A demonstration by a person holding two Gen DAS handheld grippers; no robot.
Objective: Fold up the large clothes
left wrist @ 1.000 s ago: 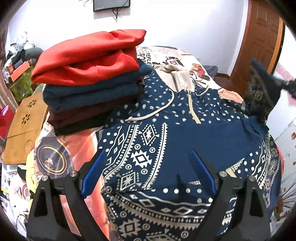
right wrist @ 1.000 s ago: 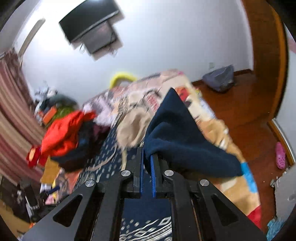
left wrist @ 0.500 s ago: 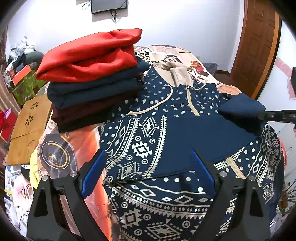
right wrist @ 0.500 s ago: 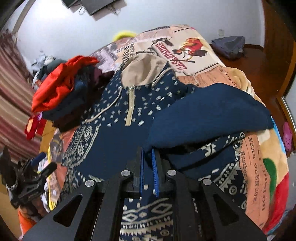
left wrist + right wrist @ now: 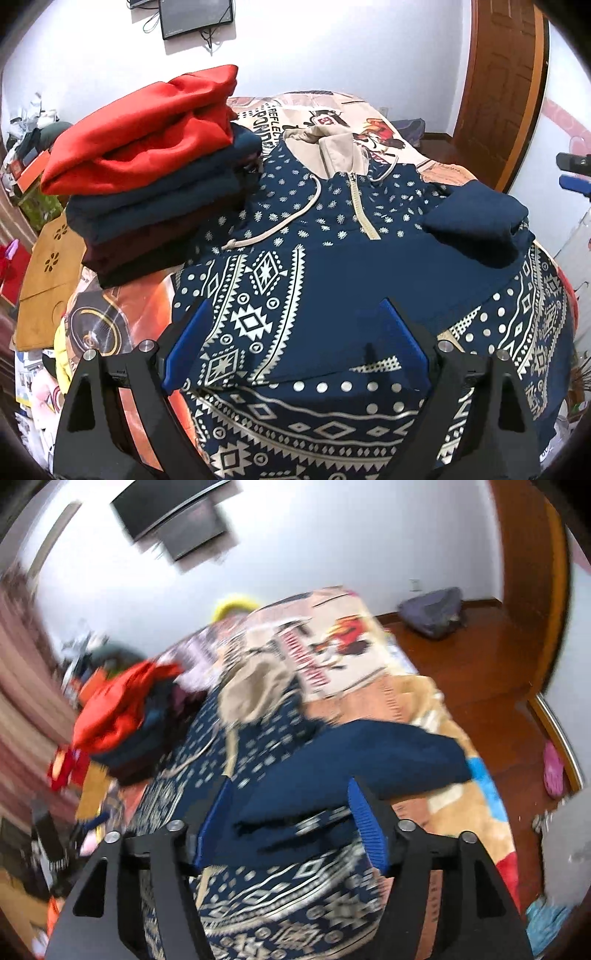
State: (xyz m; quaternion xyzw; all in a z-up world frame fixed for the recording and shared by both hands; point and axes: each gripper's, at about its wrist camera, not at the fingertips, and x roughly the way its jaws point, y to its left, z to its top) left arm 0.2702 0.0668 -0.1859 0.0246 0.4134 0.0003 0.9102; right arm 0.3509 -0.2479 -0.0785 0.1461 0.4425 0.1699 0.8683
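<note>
In the left wrist view the left gripper (image 5: 291,339) hangs over the hem of a navy patterned hoodie (image 5: 295,280), its jaws set wide with nothing between them. The hoodie lies face up on the bed (image 5: 436,170), zipper running toward twelve o'clock, beige hood (image 5: 325,144) at the far end. A navy sleeve (image 5: 476,225) is folded across the chest at two o'clock. At ten o'clock, a stack of folded clothes (image 5: 155,177) – red on top – sits just beside the hoodie's shoulder. The right gripper (image 5: 291,819) hovers over that sleeve – its jaws have just been opening and stand apart, gripping nothing
</note>
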